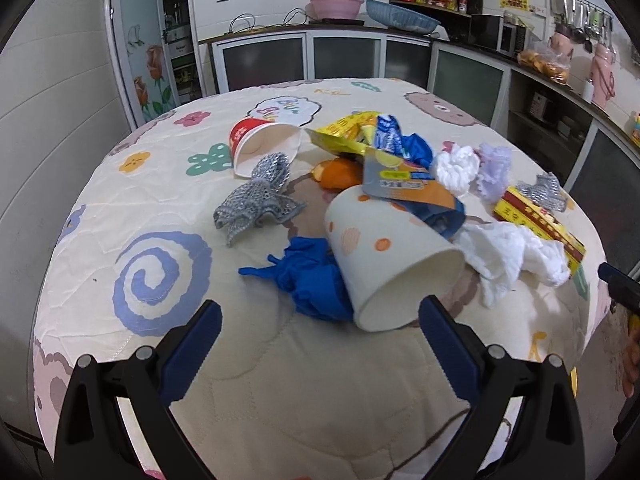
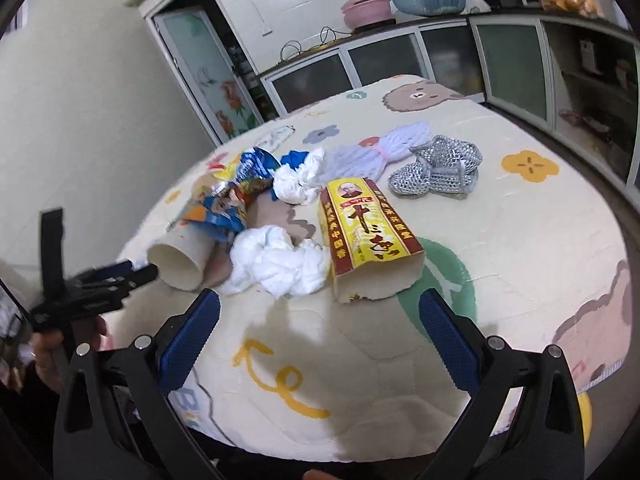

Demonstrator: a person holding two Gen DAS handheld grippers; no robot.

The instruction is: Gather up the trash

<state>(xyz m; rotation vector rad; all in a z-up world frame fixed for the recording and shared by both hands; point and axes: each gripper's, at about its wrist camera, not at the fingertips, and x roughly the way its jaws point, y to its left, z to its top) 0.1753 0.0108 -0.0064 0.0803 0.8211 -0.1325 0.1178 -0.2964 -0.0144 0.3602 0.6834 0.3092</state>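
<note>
Trash lies heaped on a round table [image 1: 280,380] with a cartoon quilt cover. My left gripper [image 1: 320,320] is open and empty, just short of a tipped cream paper cup [image 1: 384,256] and a blue glove [image 1: 312,280]. Beyond lie silver mesh [image 1: 256,200], a red cup [image 1: 260,144], snack wrappers [image 1: 360,136] and white tissue [image 1: 508,256]. My right gripper [image 2: 320,312] is open and empty, just before a yellow-red carton [image 2: 368,232] and white tissue [image 2: 276,260]. The cup [image 2: 180,256] lies left of it.
Kitchen counters and glass-front cabinets [image 1: 340,56] run behind the table. A second silver mesh piece [image 2: 440,168] and lilac foam net [image 2: 368,152] lie further back. The left gripper's body [image 2: 92,284] shows at the left of the right wrist view.
</note>
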